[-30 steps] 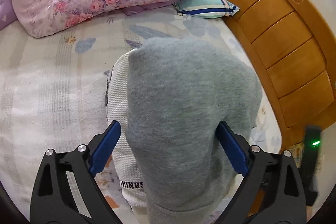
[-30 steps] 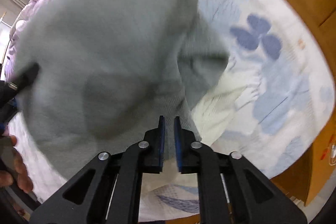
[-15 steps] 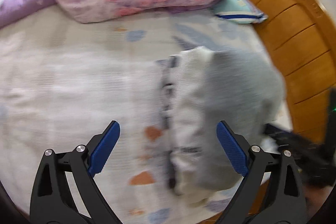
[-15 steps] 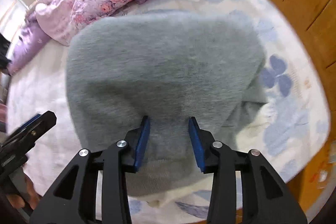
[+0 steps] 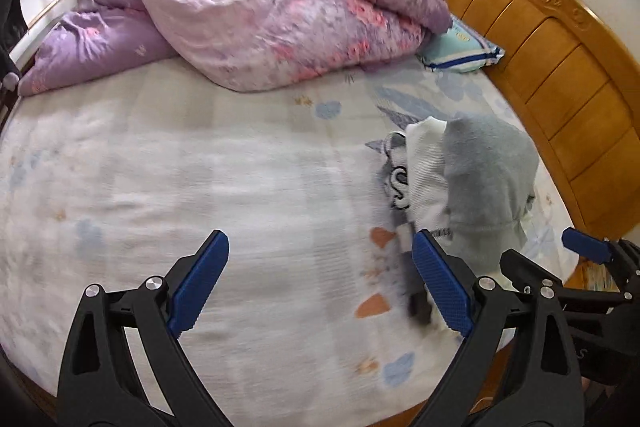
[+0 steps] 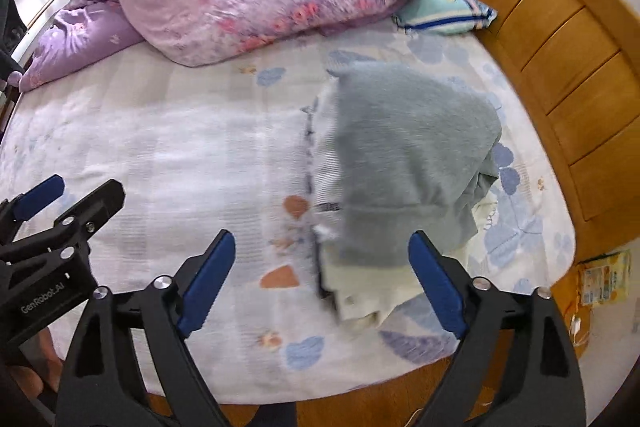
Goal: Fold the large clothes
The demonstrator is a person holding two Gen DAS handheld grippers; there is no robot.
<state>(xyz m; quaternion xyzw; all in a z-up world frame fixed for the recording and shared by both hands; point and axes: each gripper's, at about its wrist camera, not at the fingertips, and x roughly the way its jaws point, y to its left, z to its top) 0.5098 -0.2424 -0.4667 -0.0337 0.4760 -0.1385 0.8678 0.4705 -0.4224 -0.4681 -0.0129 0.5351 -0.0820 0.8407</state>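
- Bed sheet (image 5: pixel 200 187), pale with leaf print; spans both views; bounded on right by wooden headboard (image 5: pixel 560 67)
- Purple floral quilt (image 5: pixel 260 27) bunched at far side of sheet; striped pillow (image 5: pixel 460 51) wedged between quilt and headboard
- Grey sweater (image 6: pixel 408 155) folded, lying atop white garment (image 6: pixel 356 299) and patterned piece in a stack on sheet near headboard side; no tongs touching
- Left gripper (image 5: pixel 320 287) spread wide, nothing held; above bare sheet, just left of stack
- Right gripper (image 6: pixel 322 279) spread wide, nothing held; near edge of stack seen between fingers
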